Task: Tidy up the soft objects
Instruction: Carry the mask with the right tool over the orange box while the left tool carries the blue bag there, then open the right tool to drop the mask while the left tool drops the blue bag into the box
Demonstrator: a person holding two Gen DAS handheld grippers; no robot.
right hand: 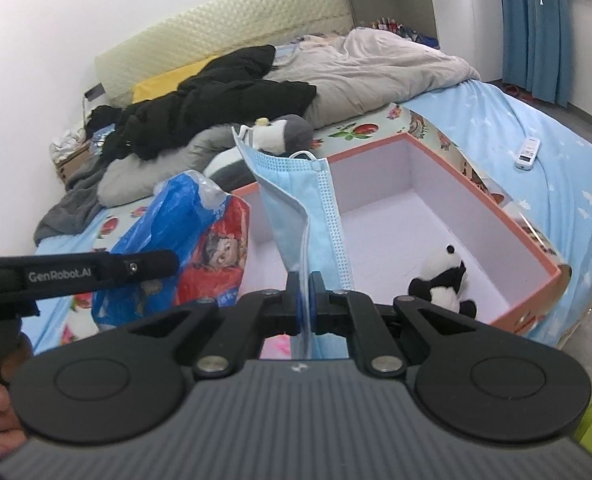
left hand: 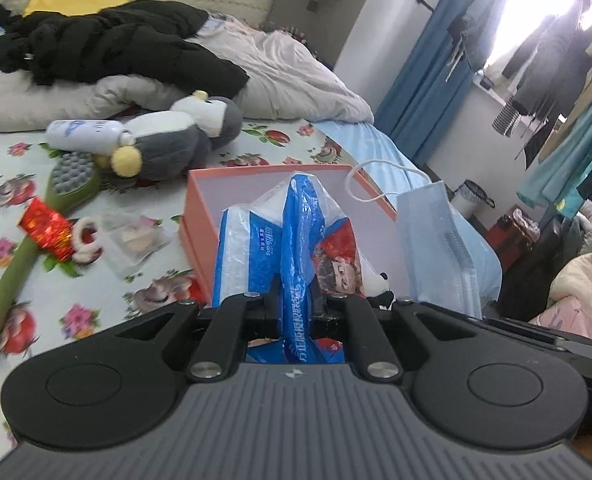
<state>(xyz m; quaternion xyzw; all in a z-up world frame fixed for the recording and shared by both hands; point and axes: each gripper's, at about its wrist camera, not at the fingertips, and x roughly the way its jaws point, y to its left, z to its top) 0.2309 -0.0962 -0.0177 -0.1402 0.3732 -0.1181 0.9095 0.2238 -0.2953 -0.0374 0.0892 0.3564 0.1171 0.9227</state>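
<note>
My left gripper (left hand: 295, 292) is shut on a blue and white plastic tissue pack (left hand: 292, 240), held up in front of the orange box (left hand: 200, 208). That pack (right hand: 184, 240) also shows at the left of the right wrist view, beside the left gripper's black body (right hand: 76, 270). A light blue face mask (right hand: 304, 208) hangs pinched in my right gripper (right hand: 305, 300), over the box's near corner. The mask (left hand: 436, 240) appears right of the pack in the left wrist view. A small panda plush (right hand: 444, 280) lies inside the orange box (right hand: 528, 220), whose white floor is otherwise bare.
On the floral sheet lie a grey penguin plush (left hand: 176, 136), a white bottle (left hand: 84, 134), a green bath brush (left hand: 36, 232) and a clear packet (left hand: 136, 240). Black clothes (right hand: 216, 100) and a beige duvet (right hand: 376, 68) fill the bed's far side. A remote (right hand: 527, 153) rests on the blue cover.
</note>
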